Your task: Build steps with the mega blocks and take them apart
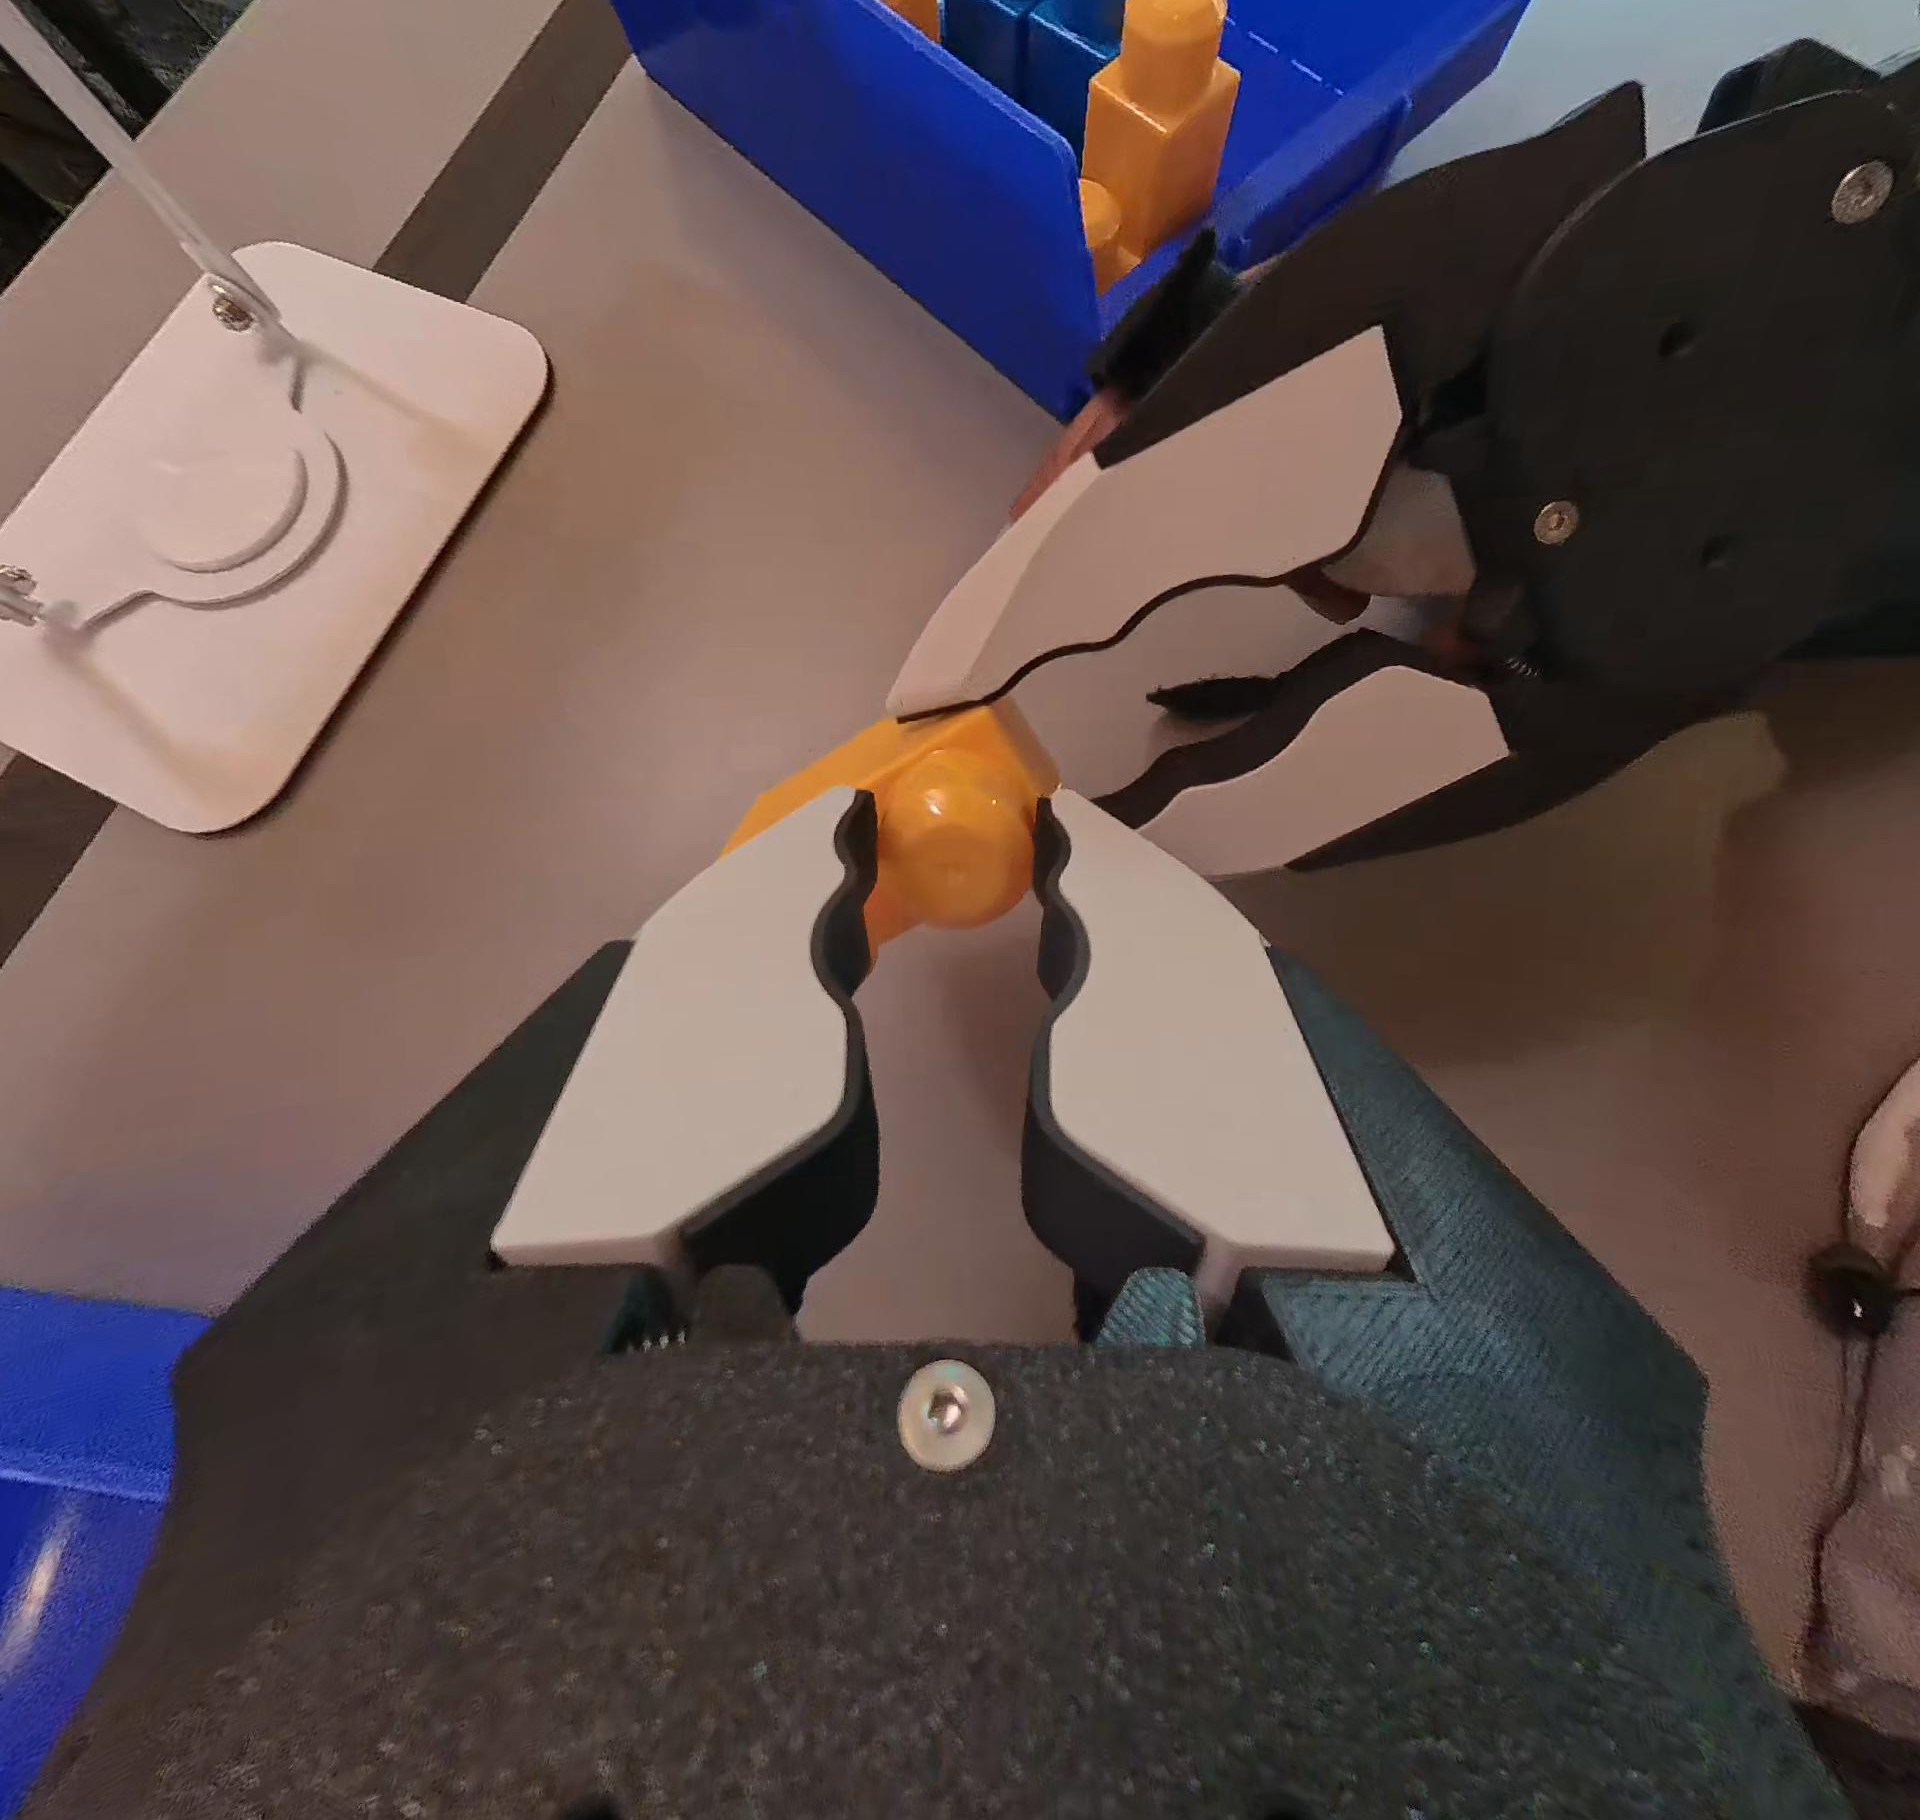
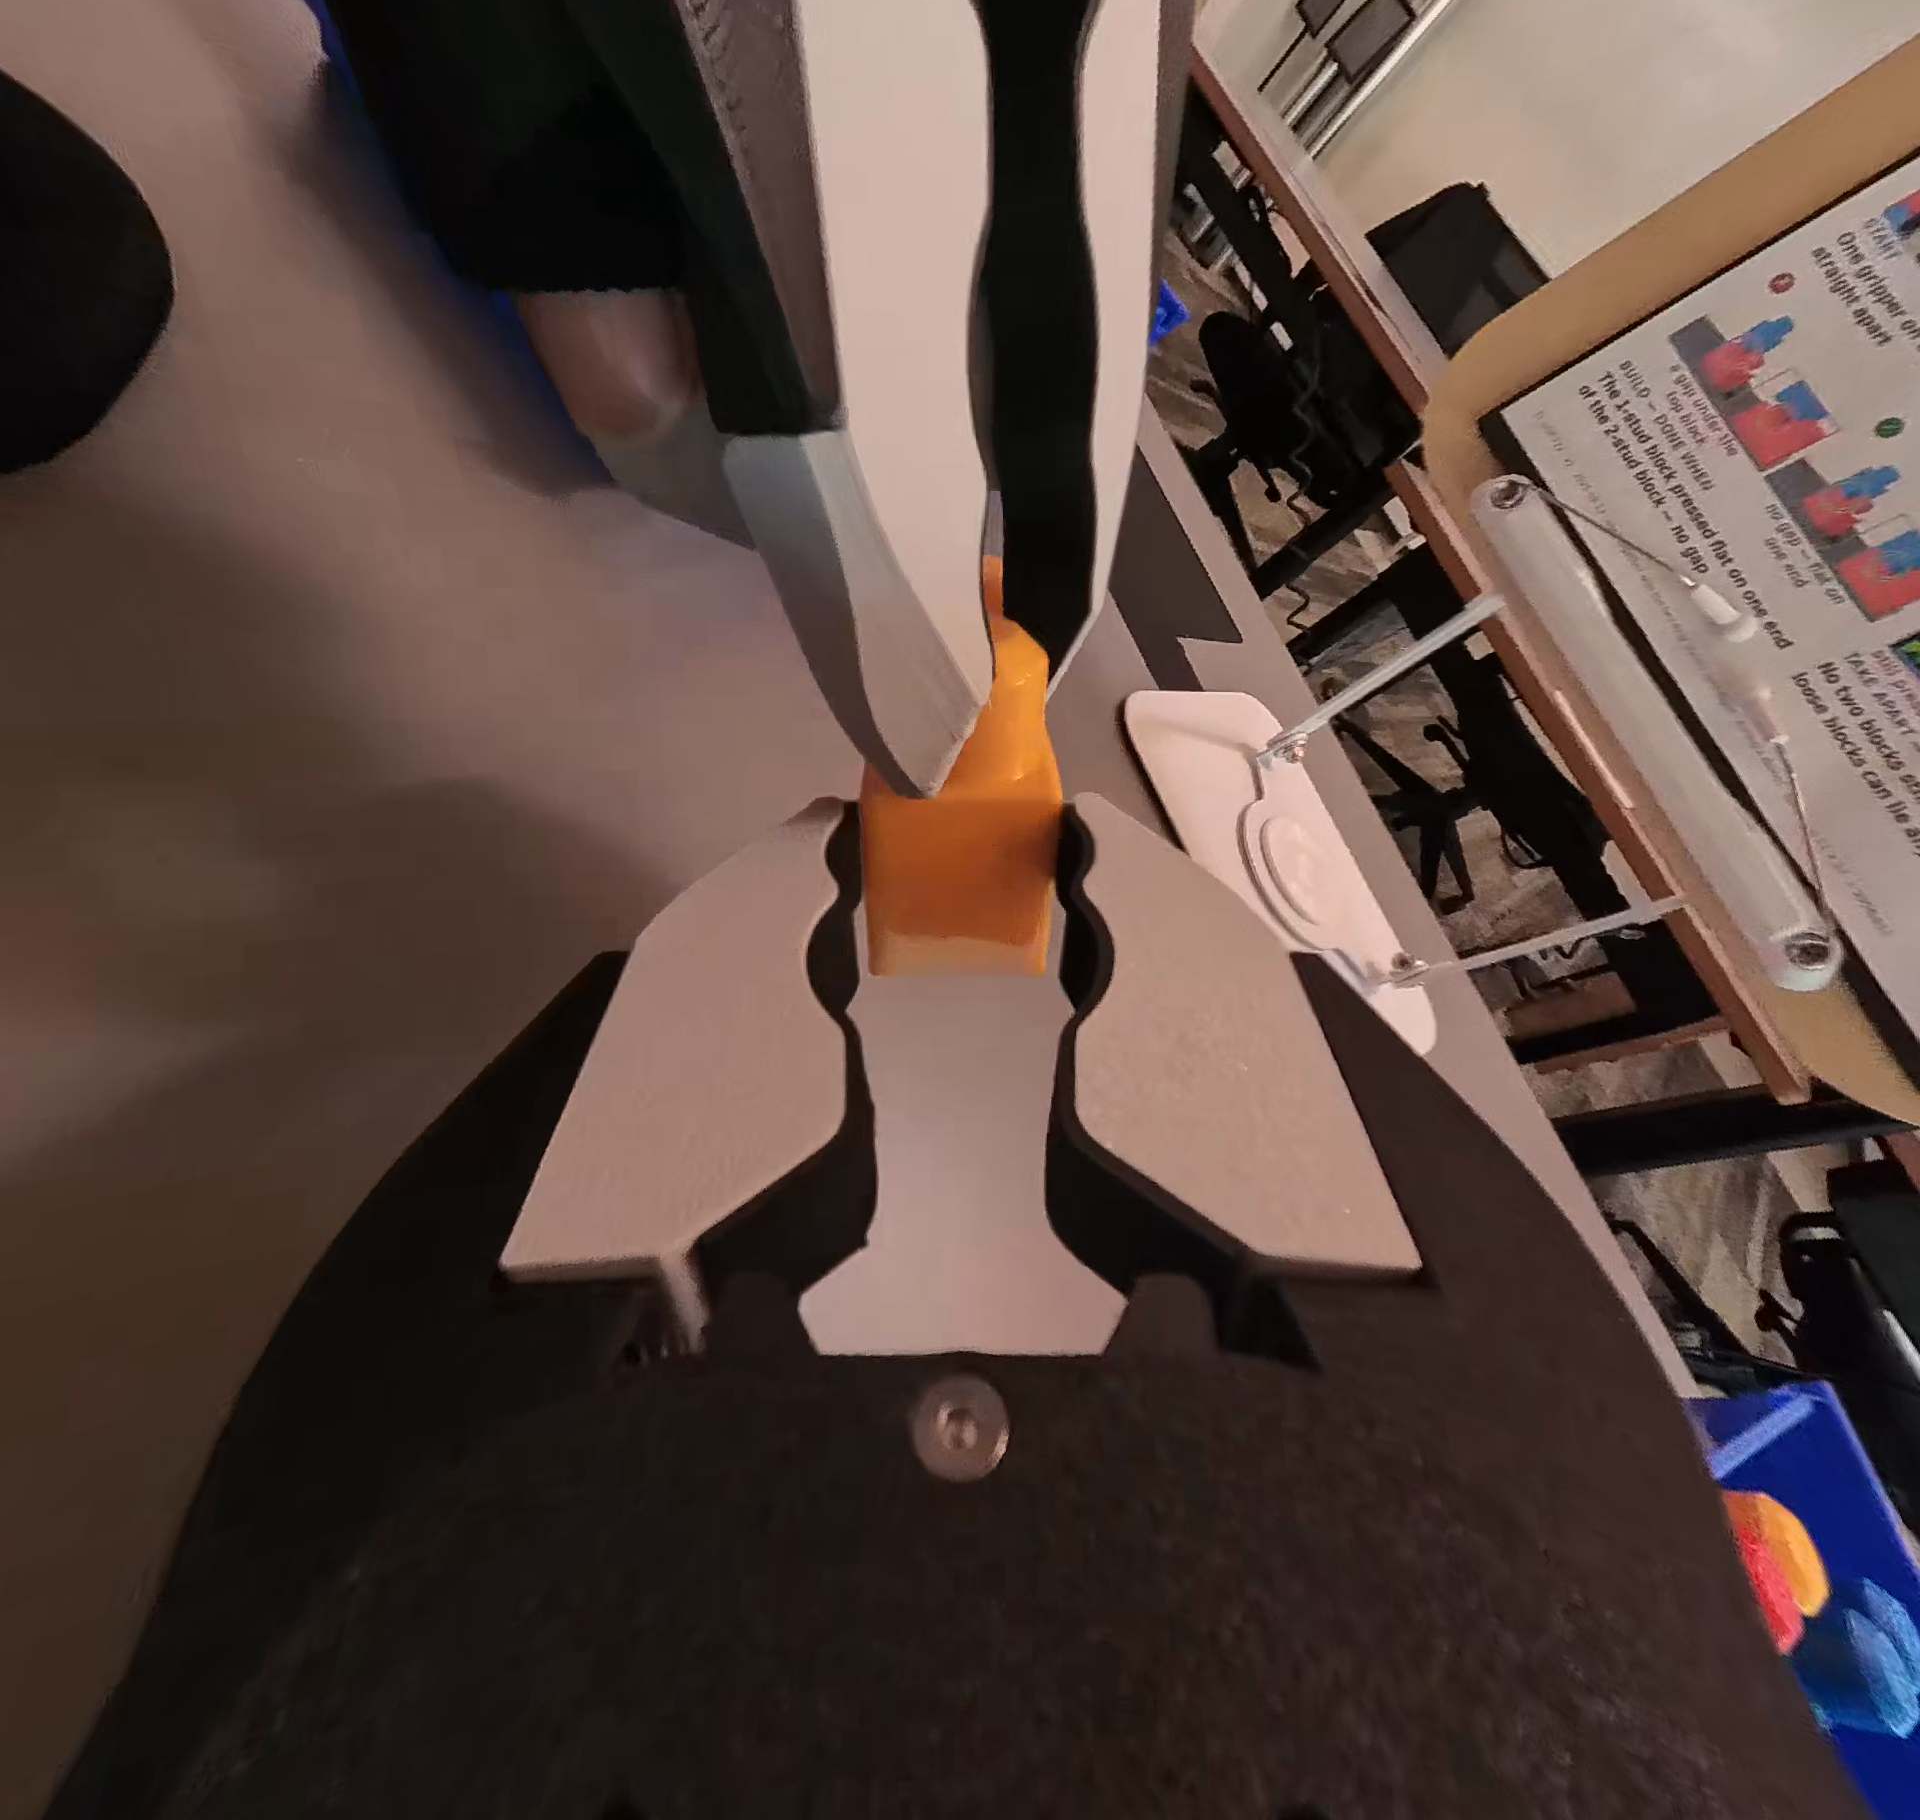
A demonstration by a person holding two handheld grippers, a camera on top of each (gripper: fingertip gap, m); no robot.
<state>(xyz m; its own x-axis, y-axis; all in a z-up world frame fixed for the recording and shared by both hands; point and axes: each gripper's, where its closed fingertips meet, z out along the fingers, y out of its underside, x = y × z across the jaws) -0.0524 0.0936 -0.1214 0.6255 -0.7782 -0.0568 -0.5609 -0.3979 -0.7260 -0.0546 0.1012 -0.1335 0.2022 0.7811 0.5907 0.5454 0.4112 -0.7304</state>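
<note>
- Left gripper (image 1: 956,814) jaws narrowly clamp the stud of an orange block (image 1: 951,861) above the grey table (image 1: 582,690).
- Right gripper (image 2: 961,820) jaws pinch that block's square base.
- Blue bin (image 1: 894,160) holds more blocks.

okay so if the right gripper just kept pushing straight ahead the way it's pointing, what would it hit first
The orange block it already grips; just past that sits the left gripper, closed on the block's stud. Farther along lies the white stand base, though depth there is hard to judge.
</note>
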